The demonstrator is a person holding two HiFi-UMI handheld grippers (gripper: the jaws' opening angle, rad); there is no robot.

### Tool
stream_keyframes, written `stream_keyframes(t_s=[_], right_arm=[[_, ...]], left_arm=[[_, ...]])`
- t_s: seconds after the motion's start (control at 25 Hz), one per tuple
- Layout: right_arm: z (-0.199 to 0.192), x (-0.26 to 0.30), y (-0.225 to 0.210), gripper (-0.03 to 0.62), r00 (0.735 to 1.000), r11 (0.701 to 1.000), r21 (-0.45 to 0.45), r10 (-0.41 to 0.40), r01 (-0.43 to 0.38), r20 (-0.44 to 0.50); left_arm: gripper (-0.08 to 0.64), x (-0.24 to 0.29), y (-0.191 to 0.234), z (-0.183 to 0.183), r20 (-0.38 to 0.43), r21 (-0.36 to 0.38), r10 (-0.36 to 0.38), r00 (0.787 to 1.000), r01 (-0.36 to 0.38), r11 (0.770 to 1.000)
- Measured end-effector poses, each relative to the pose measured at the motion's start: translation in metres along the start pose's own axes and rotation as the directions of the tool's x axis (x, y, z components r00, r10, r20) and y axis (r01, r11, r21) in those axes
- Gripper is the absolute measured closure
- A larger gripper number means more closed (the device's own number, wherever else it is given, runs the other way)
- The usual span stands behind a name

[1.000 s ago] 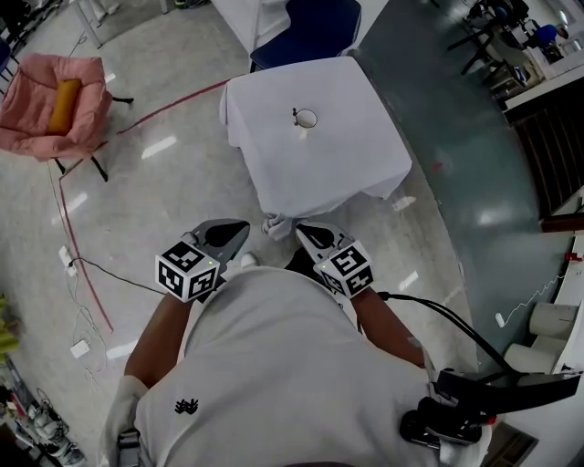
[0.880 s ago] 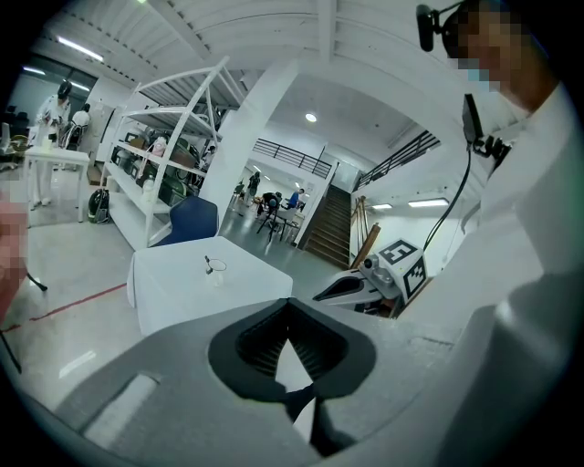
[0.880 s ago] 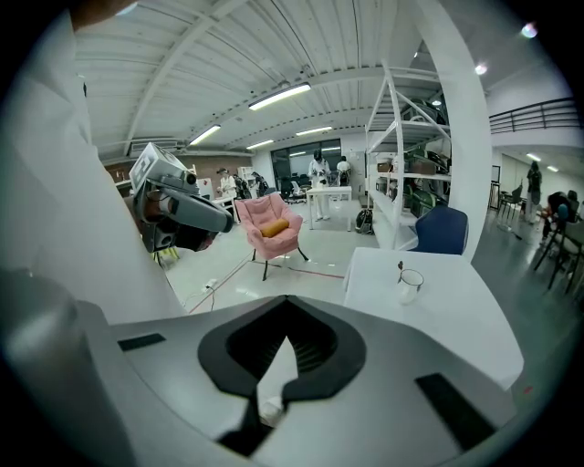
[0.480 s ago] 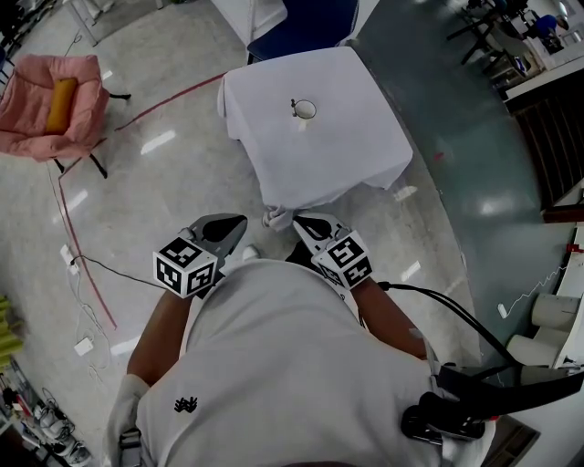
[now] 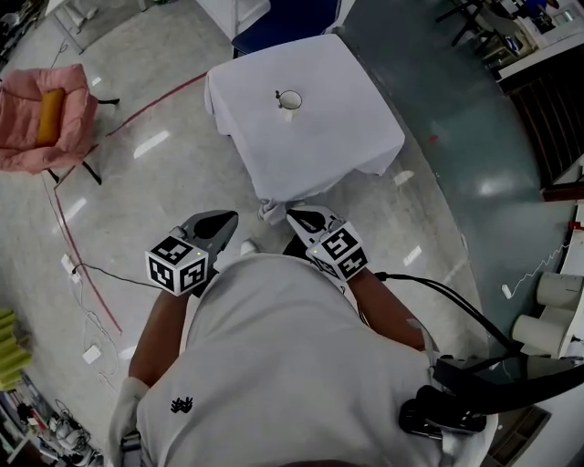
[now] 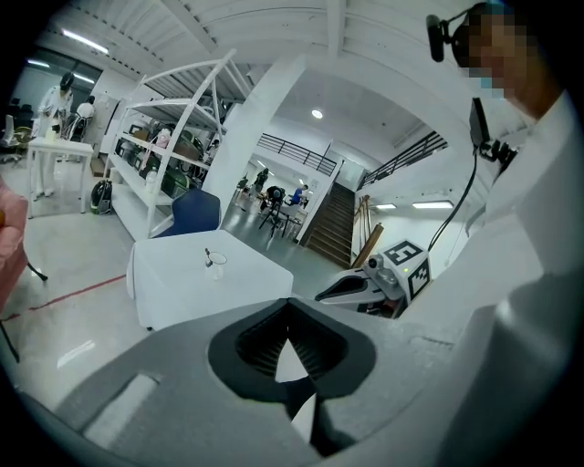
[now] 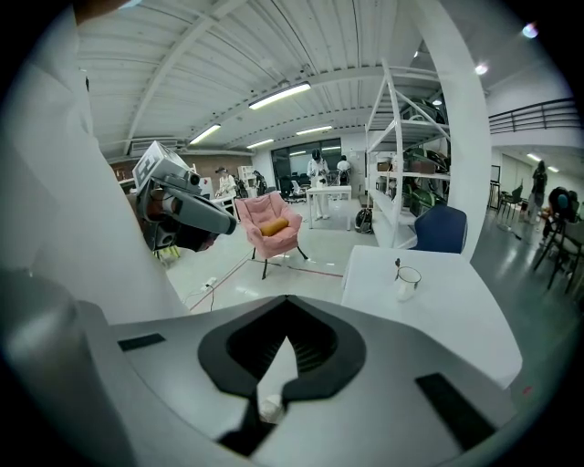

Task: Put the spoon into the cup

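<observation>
The person stands on the floor, well apart from the table, which has a white cloth over it. The cup sits on the table top, a bit past the middle toward the far edge, so it cannot tip off a side. A dark spoon pokes up at the cup's rim. It looks like it is inside the cup already, but it is too small to be sure. The left gripper and the right gripper are held low and close to the person's tummy, side by side, and both point toward the table. I think they are held like that because there is nothing to grab from this far away. In the left gripper view the jaws are pressed together at the tips and hold nothing. In the right gripper view it is the same: tips together, nothing held. A pink chair with an orange cushion stands far off to the left, and a blue chair is tucked in at the table's far side. If the spoon really is in the cup, the job looks done.
</observation>
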State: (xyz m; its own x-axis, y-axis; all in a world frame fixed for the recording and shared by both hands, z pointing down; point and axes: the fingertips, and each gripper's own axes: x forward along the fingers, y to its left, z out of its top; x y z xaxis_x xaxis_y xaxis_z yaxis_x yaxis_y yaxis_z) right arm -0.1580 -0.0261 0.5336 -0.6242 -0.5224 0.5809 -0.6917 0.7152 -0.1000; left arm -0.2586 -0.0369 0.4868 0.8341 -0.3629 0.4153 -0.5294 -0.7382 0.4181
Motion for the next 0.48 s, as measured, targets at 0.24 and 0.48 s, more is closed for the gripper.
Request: stream_keyframes(t_s=[0.24,0.48], right_arm=[[-0.001,0.005,-0.013,0.584,1.000,1.000,-0.008,0.013,-0.013,0.000],[0.009,0.001,-0.041,0.584,0.999,0.999,-0.018,0.041,-0.040,0.033]], left_arm=[[0.549,0.011,0.008,0.003,-0.005,-0.009,0.016,1.000,-0.016,1.000],[0.549,0.038,0.006,0.014,-0.024,-0.019,0.041,0.999,-0.041,0.999]])
